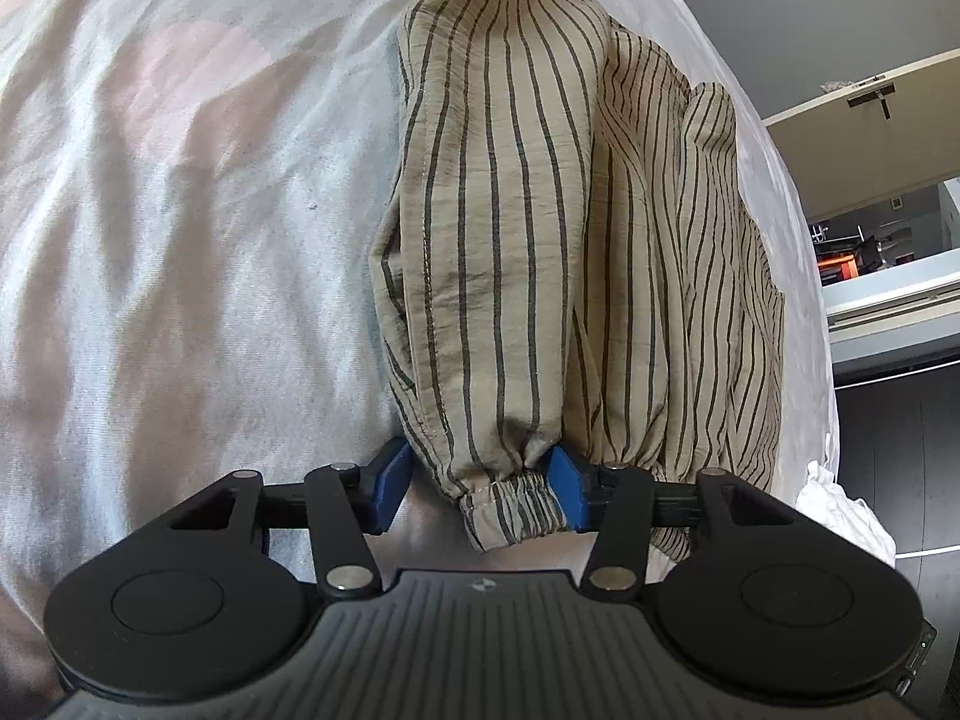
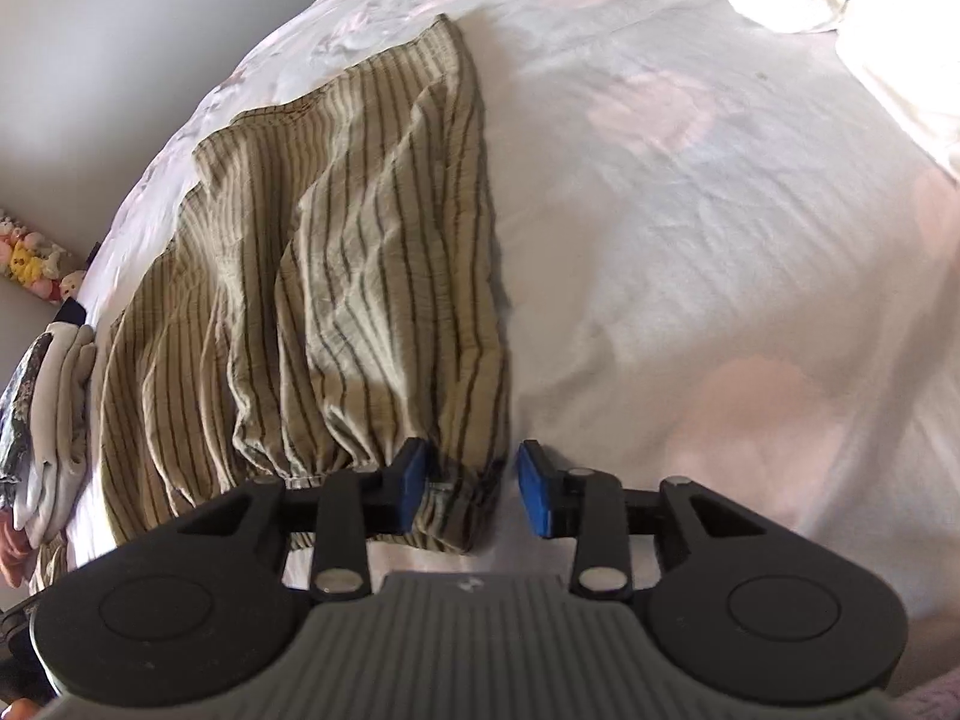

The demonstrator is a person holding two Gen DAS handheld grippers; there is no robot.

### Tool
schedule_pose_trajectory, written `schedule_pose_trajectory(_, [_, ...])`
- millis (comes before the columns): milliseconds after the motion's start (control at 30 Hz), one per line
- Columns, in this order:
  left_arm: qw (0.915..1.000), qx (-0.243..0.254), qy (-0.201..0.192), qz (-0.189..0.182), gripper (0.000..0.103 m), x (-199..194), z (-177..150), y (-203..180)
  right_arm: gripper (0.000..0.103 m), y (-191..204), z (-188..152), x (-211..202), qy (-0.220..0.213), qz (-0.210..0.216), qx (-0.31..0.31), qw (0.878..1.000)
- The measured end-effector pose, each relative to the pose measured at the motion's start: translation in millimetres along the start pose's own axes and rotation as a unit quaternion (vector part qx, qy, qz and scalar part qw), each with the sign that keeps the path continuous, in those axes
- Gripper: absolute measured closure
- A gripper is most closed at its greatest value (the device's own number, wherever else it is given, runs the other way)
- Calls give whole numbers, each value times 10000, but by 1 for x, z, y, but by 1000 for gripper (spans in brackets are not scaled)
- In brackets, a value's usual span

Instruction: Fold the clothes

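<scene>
A striped garment (image 1: 528, 228) is spread on the bed (image 1: 180, 210), thin, soft and easily bunched. An elastic cuff (image 1: 516, 498) sits between the spread left gripper (image 1: 480, 486). Another cuff (image 2: 456, 504) lies within the spread right gripper (image 2: 474, 492); the gathered cuffs are judged the firmest holds.

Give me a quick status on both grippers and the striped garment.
Left gripper and right gripper: jaws open around gathered cuffs. Striped garment bunched on the white bedsheet. Nothing in the way.

Striped beige garment (image 1: 540, 228) — rumpled (cuffs gathered).
</scene>
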State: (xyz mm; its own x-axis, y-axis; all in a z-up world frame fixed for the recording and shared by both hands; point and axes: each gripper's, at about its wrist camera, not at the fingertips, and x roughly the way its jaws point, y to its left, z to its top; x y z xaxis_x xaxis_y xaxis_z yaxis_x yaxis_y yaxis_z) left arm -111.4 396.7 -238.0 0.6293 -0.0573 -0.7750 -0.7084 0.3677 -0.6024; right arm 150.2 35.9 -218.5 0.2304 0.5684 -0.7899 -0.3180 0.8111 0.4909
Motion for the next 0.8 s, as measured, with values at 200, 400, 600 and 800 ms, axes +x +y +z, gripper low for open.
schedule_pose_trajectory(200, [9985, 497, -212, 11, 90, -11, -2, -16, 92, 2, 3, 3, -26, 310, -23, 9995])
schedule_pose_trajectory(400, [9951, 875, -404, -207, 99, -40, 1, -32, 94, 12, 10, -21, -343, 473, -74, 9983])
schedule_pose_trajectory(600, [9968, 745, -263, -105, 100, -78, -13, -41, 94, 25, 13, -64, -289, 551, 182, 9979])
schedule_pose_trajectory(800, [9976, 608, 82, 305, 100, -89, -37, -36, 94, 34, -12, -91, -223, 54, -254, 9994])
